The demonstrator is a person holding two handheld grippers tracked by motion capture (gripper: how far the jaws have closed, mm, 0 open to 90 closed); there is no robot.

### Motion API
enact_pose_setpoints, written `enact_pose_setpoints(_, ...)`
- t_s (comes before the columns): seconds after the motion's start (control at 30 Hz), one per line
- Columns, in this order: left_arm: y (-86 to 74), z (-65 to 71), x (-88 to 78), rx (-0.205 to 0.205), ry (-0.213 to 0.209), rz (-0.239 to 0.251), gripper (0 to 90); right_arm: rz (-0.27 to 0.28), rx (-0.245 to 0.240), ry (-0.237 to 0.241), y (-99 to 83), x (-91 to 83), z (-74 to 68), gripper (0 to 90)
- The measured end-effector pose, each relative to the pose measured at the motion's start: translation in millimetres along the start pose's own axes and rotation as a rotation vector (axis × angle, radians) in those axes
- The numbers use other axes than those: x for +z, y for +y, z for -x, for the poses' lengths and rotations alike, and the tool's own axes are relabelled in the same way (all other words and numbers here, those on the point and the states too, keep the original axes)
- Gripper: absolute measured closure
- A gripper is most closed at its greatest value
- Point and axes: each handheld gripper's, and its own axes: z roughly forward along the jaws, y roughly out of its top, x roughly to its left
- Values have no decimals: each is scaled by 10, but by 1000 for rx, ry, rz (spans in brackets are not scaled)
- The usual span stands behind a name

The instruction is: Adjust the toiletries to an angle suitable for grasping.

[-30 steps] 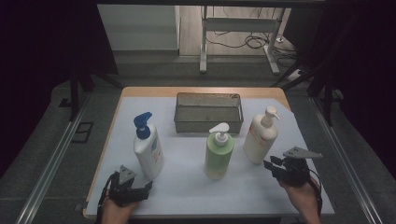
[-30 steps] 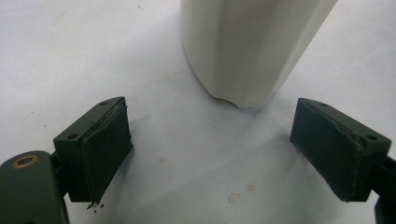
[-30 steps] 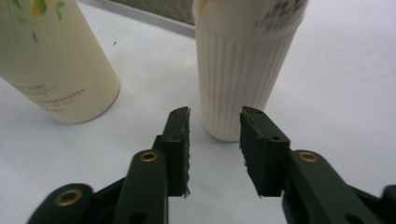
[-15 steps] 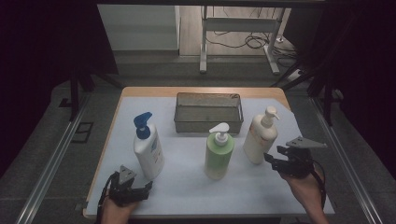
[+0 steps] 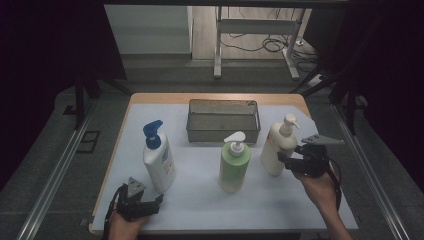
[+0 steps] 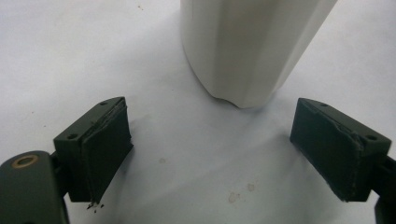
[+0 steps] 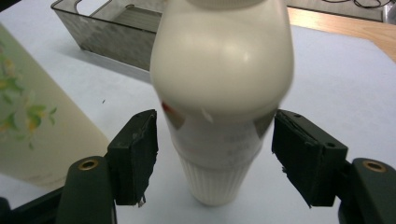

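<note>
right gripper [image 5: 286, 159] rose, jaws opening around cream bottle [image 5: 278, 148], seemingly untouched; white-covered table [image 5: 200, 200].

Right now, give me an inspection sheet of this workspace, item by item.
Surface: wooden table under a pale sheet, a few small specks on it.
Job's things: cream pump bottle upright between the right gripper's jaws, gaps on both sides.
Clutter: green pump bottle and white bottle with blue pump upright; grey mesh basket behind them.
Grippers: right has just been opening around the cream bottle, pads clear of it; left gripper open, resting at the near edge before the white bottle.
Cables: black cables on the floor beyond the table.
Surroundings: metal stand legs, dark around.
</note>
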Motion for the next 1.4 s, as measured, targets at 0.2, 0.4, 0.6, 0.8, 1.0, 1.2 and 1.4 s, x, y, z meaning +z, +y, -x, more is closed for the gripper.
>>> enact_pose_setpoints(0.2,-1,3,0,-4,-1,0,120,-3,11,-17,90,118,-16,306)
enact_pose_setpoints(0.4,0,3,0,-4,-1,0,120,-8,9,-36,167,220,-30,306)
enact_pose_setpoints(0.6,0,2,0,-4,-1,0,120,-17,-2,-63,207,309,-50,321)
enact_pose_setpoints(0.8,0,2,0,-4,-1,-1,120,-21,-15,-71,224,336,-51,344)
enact_pose_setpoints(1.0,0,2,0,-4,-1,0,120,-29,-25,-58,223,318,-10,360)
enact_pose_setpoints(1.2,0,2,0,-4,-1,0,120,-30,-28,-45,225,295,1,365)
enact_pose_setpoints(1.4,0,2,0,-4,-1,0,120,-32,-11,-1,255,232,11,366)
